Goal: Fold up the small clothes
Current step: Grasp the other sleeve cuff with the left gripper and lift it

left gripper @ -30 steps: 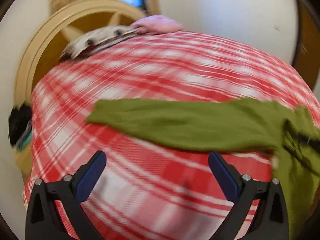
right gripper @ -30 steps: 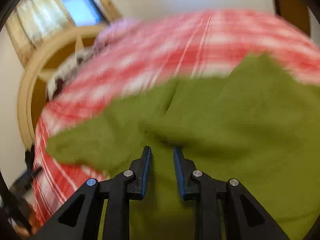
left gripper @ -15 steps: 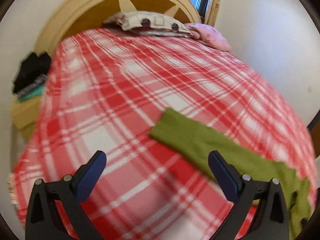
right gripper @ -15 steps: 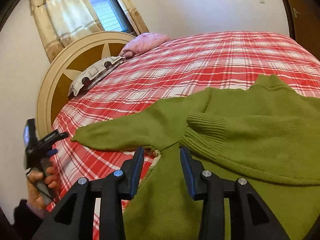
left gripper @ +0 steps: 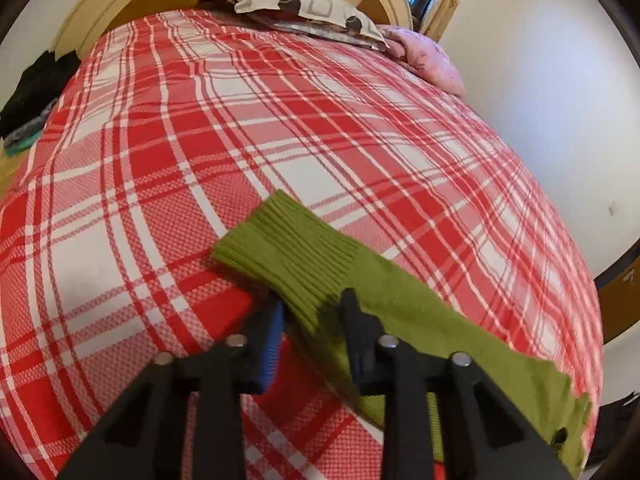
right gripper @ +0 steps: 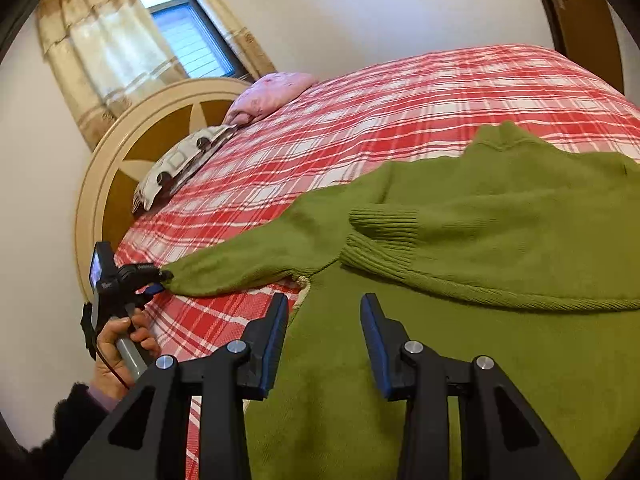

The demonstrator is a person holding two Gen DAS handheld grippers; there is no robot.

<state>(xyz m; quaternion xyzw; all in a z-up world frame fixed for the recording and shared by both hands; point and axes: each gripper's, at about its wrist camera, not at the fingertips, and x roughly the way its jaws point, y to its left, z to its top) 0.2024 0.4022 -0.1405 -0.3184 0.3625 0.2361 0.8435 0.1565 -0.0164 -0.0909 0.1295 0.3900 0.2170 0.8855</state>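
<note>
A green knit sweater (right gripper: 500, 200) is lying spread on the bed's red plaid cover (left gripper: 200, 140), its body near the right claw and one sleeve (left gripper: 400, 312) stretching out to the left, so the flat bed is serving as the folding place. The left claw (left gripper: 312, 312) is pinching the ribbed cuff (left gripper: 288, 256) of that sleeve, the jaws drawn close around the cuff's near edge; this grip looks meant for carrying the sleeve back across the body. The other cuff (right gripper: 384, 236) is already lying folded over the chest. The right claw (right gripper: 324, 320) is hovering spread and holding nothing above the sweater's near hem, probably waiting to steady the cloth. Two pillows (right gripper: 184, 164) are sitting far off at the headboard (right gripper: 120, 168), out of the way.
</note>
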